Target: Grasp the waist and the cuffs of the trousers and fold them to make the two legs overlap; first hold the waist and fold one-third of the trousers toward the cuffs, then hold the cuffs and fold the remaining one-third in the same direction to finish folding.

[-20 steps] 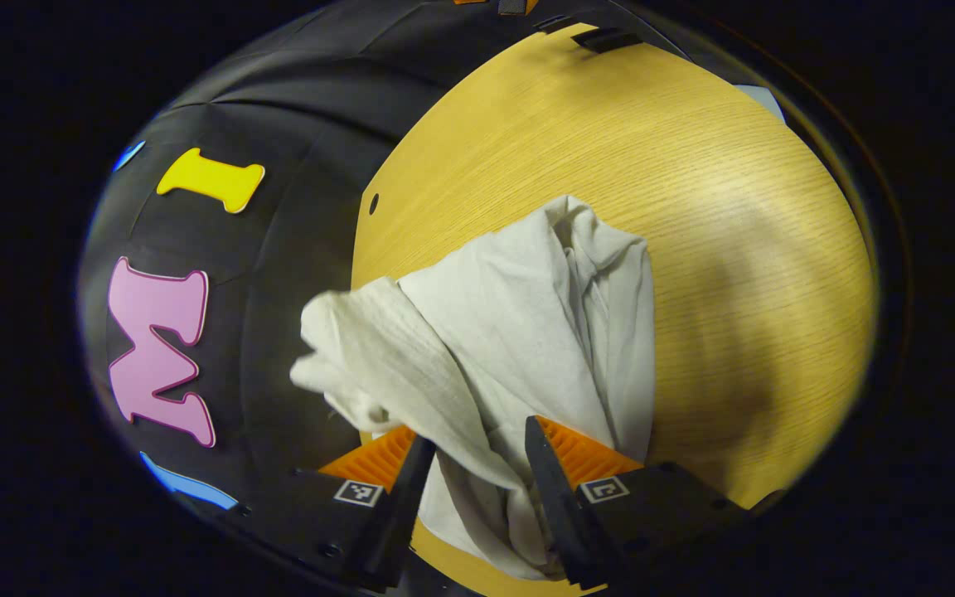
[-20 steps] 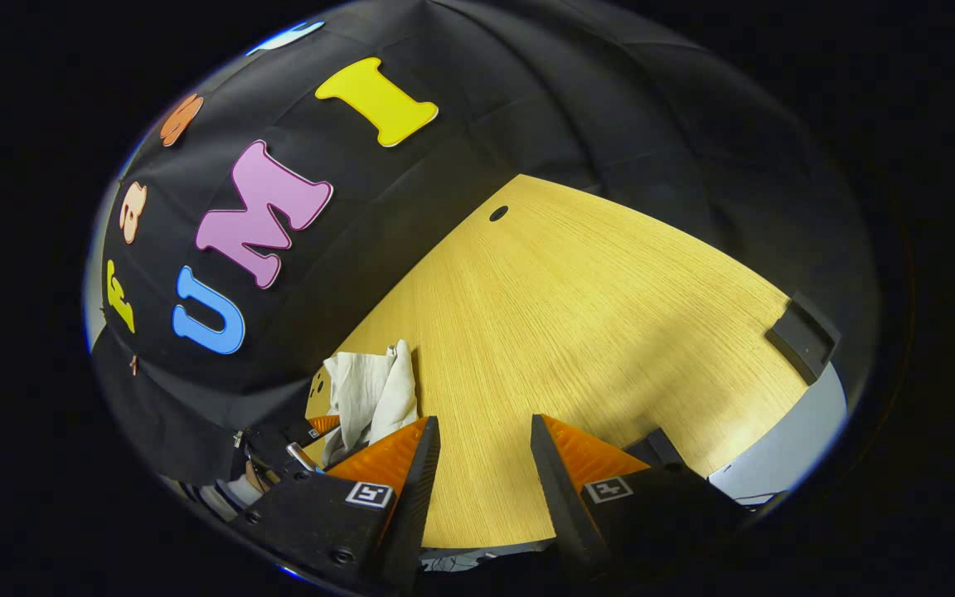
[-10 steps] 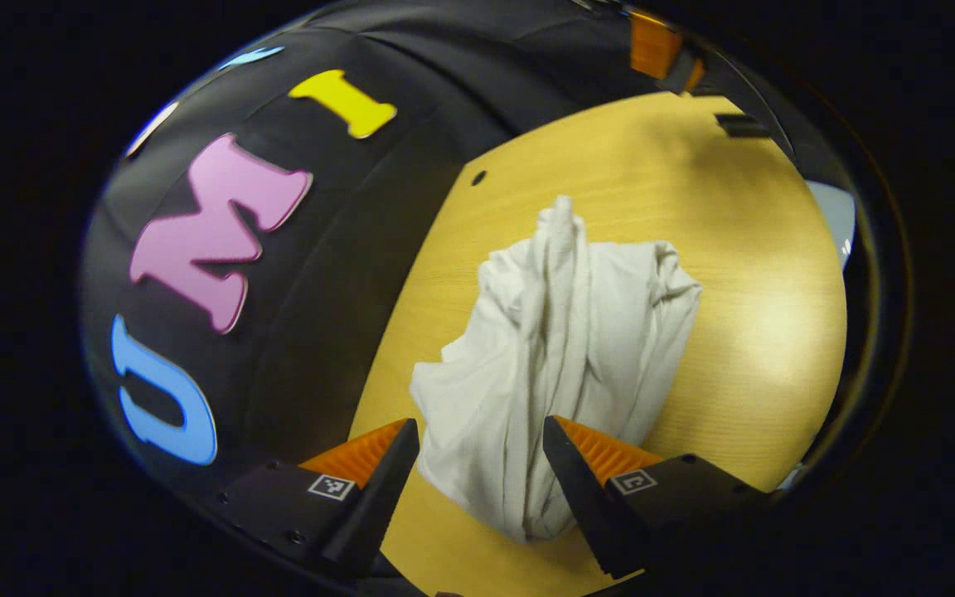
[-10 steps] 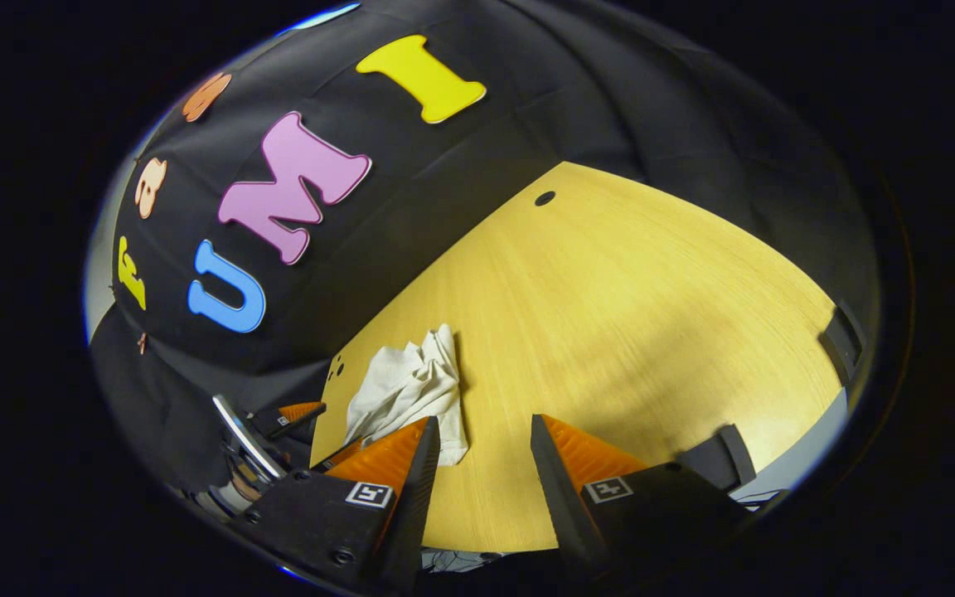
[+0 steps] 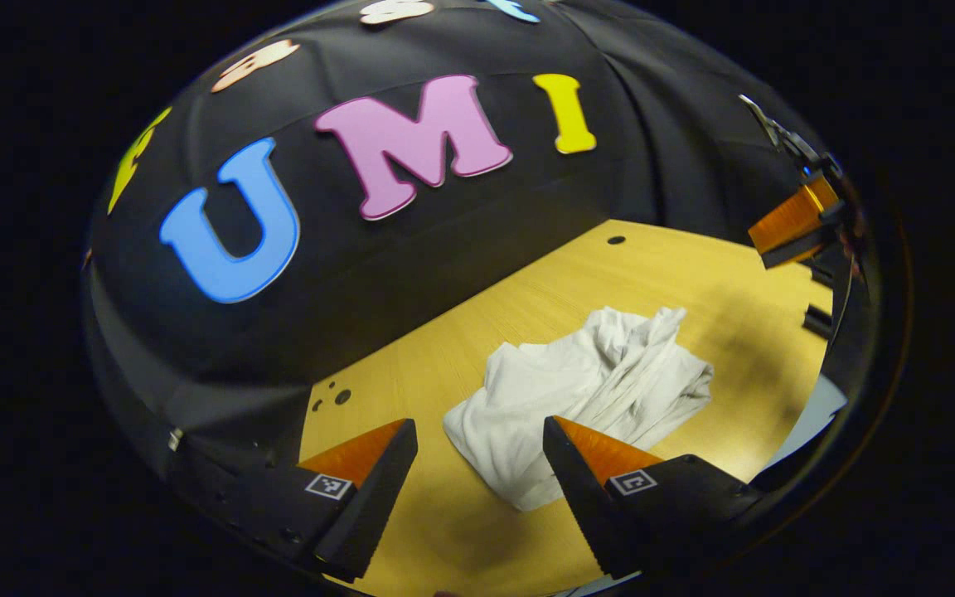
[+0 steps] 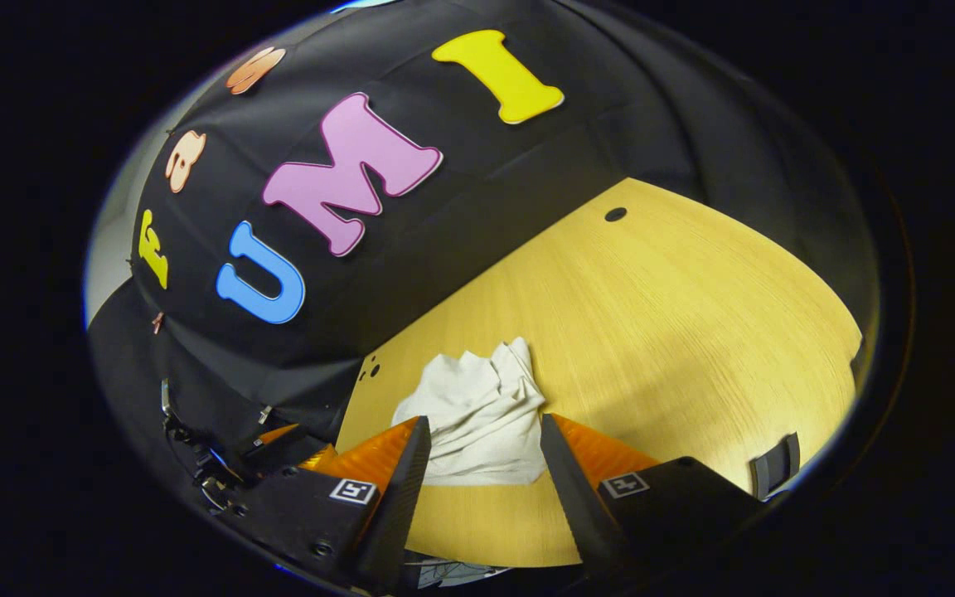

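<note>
Black cloth walls back a wooden counter point(image 5: 519, 307), and on it I see the trousers point(image 5: 589, 390) lying in a crumpled pale heap, free of both tools. From the left gripper view, my left tool point(image 5: 480, 464) hangs above the counter with its fingers spread wide and nothing between them; the trousers lie just ahead of it, the near edge of the heap showing between the fingertips. The other tool shows far off at the right edge. From the right gripper view, my right tool point(image 6: 477, 460) is likewise spread wide and holds nothing, with the trousers point(image 6: 477, 410) just ahead of its tips (whether the tips touch the cloth I cannot tell). Off to its left sits the left tool point(image 6: 283, 444), low beside the counter's corner.
</note>
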A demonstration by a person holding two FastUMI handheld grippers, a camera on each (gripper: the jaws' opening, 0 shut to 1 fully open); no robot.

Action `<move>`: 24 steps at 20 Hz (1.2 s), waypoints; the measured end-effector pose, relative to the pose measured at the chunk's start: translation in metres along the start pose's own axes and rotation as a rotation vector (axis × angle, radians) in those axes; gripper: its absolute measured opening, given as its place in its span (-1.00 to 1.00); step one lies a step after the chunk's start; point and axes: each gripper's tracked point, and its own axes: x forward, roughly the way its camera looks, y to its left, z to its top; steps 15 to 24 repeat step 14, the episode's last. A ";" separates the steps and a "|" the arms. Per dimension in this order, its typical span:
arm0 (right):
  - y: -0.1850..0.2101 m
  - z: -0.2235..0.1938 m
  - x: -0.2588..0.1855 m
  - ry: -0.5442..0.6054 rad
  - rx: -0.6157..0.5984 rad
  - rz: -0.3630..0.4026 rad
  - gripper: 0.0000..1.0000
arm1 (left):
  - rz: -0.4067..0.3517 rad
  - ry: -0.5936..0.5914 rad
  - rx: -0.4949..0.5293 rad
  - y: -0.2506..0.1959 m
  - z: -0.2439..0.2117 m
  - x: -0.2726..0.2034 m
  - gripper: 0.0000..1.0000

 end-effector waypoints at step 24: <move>0.061 -0.004 0.047 0.080 -0.022 0.056 0.72 | 0.007 0.028 -0.592 0.022 -0.026 -0.068 0.92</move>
